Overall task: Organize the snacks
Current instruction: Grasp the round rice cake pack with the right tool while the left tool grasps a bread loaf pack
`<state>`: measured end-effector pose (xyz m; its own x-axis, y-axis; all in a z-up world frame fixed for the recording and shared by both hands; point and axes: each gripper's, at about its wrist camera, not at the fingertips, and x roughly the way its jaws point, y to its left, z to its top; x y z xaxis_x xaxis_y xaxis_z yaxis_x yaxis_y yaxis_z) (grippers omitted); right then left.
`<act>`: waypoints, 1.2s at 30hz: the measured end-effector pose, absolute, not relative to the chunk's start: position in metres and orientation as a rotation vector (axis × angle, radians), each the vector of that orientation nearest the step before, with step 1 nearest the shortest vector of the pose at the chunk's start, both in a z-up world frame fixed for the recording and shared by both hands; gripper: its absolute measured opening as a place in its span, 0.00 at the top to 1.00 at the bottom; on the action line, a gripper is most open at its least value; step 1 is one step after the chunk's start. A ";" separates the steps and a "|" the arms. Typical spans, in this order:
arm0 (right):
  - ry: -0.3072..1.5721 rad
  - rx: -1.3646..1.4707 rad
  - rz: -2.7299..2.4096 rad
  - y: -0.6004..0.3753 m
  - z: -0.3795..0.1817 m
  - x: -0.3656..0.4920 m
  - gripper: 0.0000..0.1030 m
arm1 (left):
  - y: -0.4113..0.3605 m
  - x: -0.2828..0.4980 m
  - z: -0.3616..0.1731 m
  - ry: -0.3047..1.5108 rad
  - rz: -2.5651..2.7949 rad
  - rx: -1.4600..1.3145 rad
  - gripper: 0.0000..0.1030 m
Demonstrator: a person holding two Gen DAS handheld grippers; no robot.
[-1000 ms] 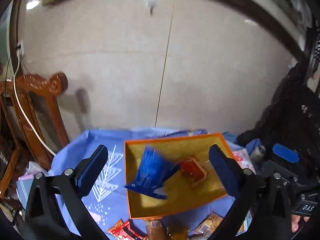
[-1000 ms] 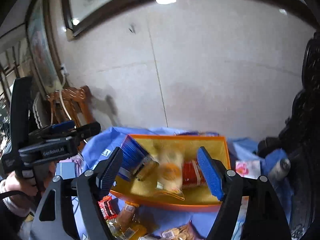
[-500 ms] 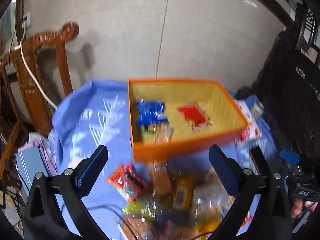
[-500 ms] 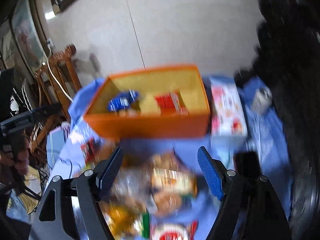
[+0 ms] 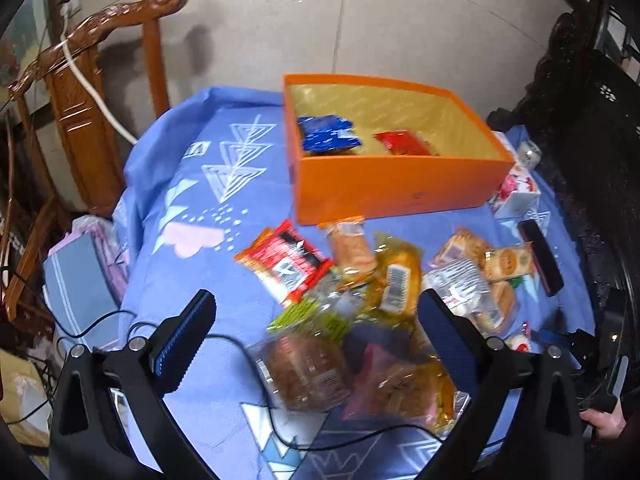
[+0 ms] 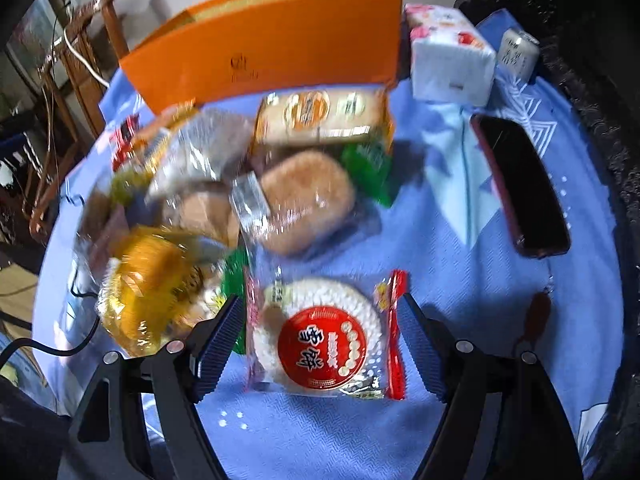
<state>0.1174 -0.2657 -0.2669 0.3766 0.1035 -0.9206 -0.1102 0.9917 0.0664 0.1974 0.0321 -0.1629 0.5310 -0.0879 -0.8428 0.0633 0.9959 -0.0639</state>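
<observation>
A pile of wrapped snacks point(image 5: 360, 300) lies on the blue patterned cloth point(image 5: 192, 208) that covers the surface, on the near side of an orange box point(image 5: 396, 190). Inside the box a blue packet point(image 5: 326, 136) sits at the left and a red packet point(image 5: 402, 144) just right of it; the rest of its yellow floor is bare.

In the right wrist view a round rice cracker in a clear wrapper with a red label point(image 6: 320, 340) lies flat on the cloth at the near edge of the pile. The right gripper point(image 6: 320, 344) points steeply down with its jaws spread wide, one finger on each side of the cracker; whether the pads touch the wrapper cannot be told. Beyond it lie a brown bun in clear film point(image 6: 304, 200) and a cracker pack point(image 6: 320, 114), with a yellow cake point(image 6: 156, 288) to the left.

The left gripper point(image 5: 316, 340) hangs over the near left part of the pile, jaws wide apart and holding nothing; a brown pastry pack point(image 5: 308, 372) shows between them, blurred. A red noodle-style packet point(image 5: 286, 264) lies farther out.

Right of the pile are a black phone point(image 6: 520, 188), a tissue pack point(image 6: 448, 56) and a small can point(image 6: 516, 52). A carved wooden chair point(image 5: 88, 92) stands to the far left.
</observation>
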 end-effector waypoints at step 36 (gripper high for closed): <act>1.137 -0.016 0.077 -0.273 -0.249 0.108 0.28 | 0.037 0.194 -0.306 1.344 -0.041 -0.151 0.23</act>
<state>0.1085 -0.2733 -0.2491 0.4181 0.0535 -0.9068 -0.0696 0.9972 0.0268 0.1940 0.0365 -0.3060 0.2254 -0.1168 -0.9672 -0.0574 0.9895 -0.1328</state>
